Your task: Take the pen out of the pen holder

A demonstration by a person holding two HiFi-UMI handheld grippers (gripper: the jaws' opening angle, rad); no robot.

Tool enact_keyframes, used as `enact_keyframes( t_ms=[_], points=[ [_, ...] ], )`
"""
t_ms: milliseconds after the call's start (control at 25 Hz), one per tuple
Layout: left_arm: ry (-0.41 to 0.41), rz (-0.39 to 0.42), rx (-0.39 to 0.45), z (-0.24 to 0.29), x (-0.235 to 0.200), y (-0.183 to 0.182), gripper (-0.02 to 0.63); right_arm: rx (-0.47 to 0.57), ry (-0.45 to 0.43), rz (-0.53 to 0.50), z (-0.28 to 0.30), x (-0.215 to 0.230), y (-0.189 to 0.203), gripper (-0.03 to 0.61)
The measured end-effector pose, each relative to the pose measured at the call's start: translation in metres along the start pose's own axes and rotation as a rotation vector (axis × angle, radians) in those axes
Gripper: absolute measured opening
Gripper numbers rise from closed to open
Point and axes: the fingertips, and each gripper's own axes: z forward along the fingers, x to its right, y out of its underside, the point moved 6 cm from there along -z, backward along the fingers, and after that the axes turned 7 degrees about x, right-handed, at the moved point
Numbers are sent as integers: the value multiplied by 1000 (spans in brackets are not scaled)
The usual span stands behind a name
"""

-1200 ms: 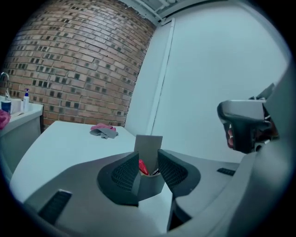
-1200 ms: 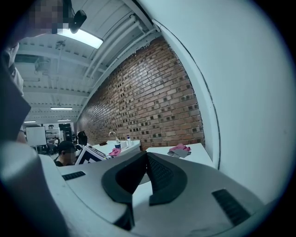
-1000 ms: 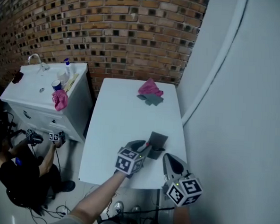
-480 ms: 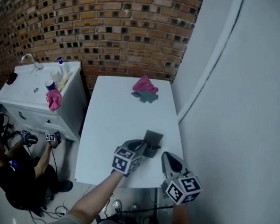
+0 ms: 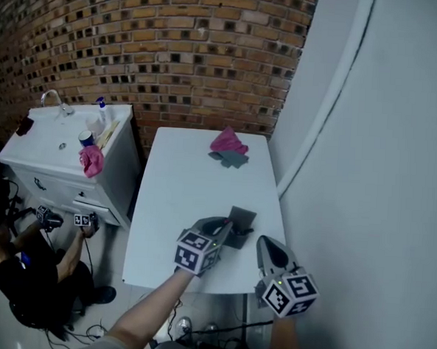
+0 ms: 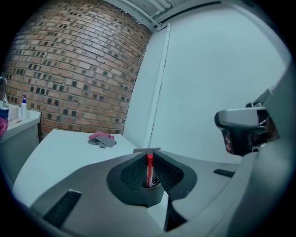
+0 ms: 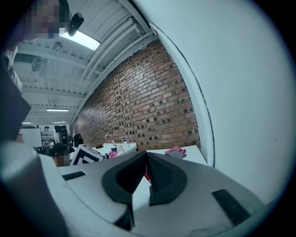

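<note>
A: Okay, pen (image 6: 150, 167): upright between the closing jaws of your left gripper (image 6: 148, 152), lower end seemingly in the pen holder (image 5: 242, 222).
B: Handling?
A: Probably light, stiff, slick. Pinch near its top and lift straight. Right gripper (image 7: 147, 156) is alongside, jaws together, empty.

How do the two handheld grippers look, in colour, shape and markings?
Both are pale grey, rounded shells. The left gripper and right gripper each have two dark ribbed pads and carry a white cube with black square markers. The left jaws are closing, a red pen between them. No sleeve shows on the left forearm.
</note>
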Motion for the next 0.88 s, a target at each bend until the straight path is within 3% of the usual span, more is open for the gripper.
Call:
enact_keyframes(
  t_ms=[880],
  points=[
    [24, 70, 270, -113, 36, -110, 48, 179, -70, -56, -12, -51, -44, -14]
  ],
)
